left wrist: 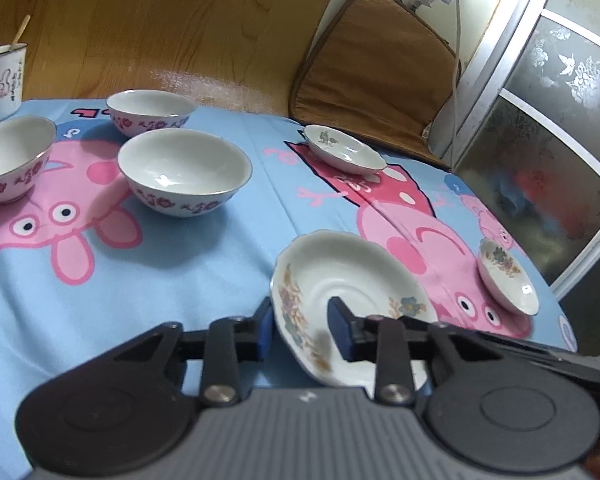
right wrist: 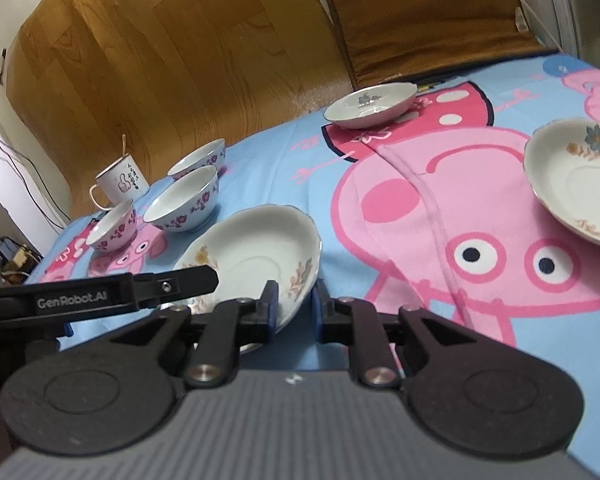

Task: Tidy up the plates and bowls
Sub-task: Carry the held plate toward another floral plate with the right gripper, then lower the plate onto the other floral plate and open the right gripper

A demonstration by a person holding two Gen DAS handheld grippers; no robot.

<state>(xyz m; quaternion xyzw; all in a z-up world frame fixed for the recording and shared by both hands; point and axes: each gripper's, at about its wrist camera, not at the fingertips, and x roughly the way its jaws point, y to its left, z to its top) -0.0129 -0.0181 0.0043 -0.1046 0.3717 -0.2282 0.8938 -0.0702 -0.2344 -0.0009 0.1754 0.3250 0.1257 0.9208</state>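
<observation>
A scalloped floral plate (left wrist: 352, 300) lies on the blue cartoon cloth just ahead of my left gripper (left wrist: 300, 320). The left jaws stand apart and straddle its near left rim. The same plate shows in the right wrist view (right wrist: 260, 256), where my right gripper (right wrist: 296, 304) has its jaws apart around the plate's near right rim. The left gripper's finger (right wrist: 188, 280) lies over its left side. Three white bowls with purple flowers (left wrist: 184, 170) (left wrist: 150, 110) (left wrist: 10, 156) stand at the far left. Two more small plates (left wrist: 342, 148) (left wrist: 508, 276) lie to the right.
An enamel mug (left wrist: 0, 80) holding a stick stands at the far left corner of the table. A brown cushion (left wrist: 372, 68) lies on the wooden floor beyond the table. A frosted glass door (left wrist: 540, 140) and cables are at the right.
</observation>
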